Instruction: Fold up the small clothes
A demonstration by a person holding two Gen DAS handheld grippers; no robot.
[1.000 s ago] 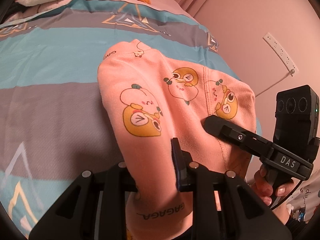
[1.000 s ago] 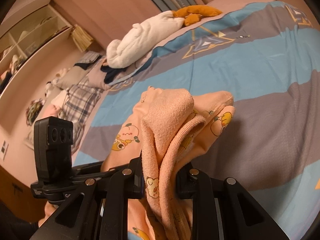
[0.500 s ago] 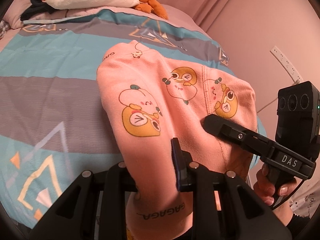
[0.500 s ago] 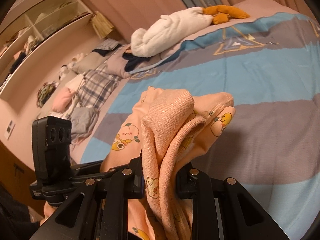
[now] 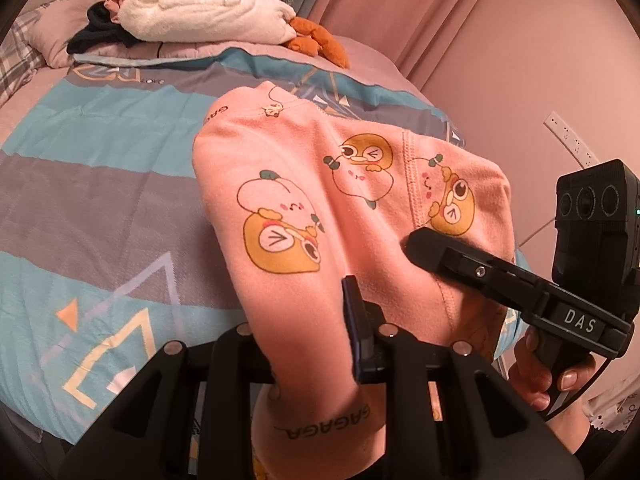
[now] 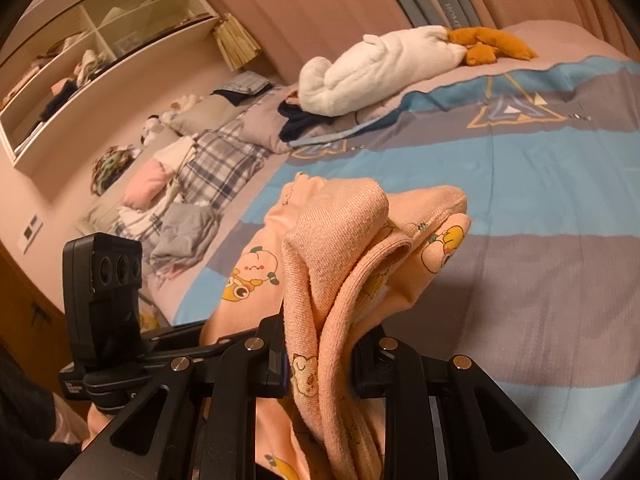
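Above the bed (image 5: 100,208), both hand-held grippers (image 5: 316,344) (image 6: 320,356) clench the pink garment (image 5: 312,208); bunched cloth could slip and fold unevenly.

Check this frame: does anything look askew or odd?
Yes. The right gripper pinches the pink garment as a bunched, doubled-over wad with its inner side showing, while the left gripper's side hangs smooth.

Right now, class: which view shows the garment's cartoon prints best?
Left wrist view: the pink garment hangs broadly spread, with three prints facing the camera. Right wrist view shows it bunched, mostly its plain inner side, with only a few prints visible.
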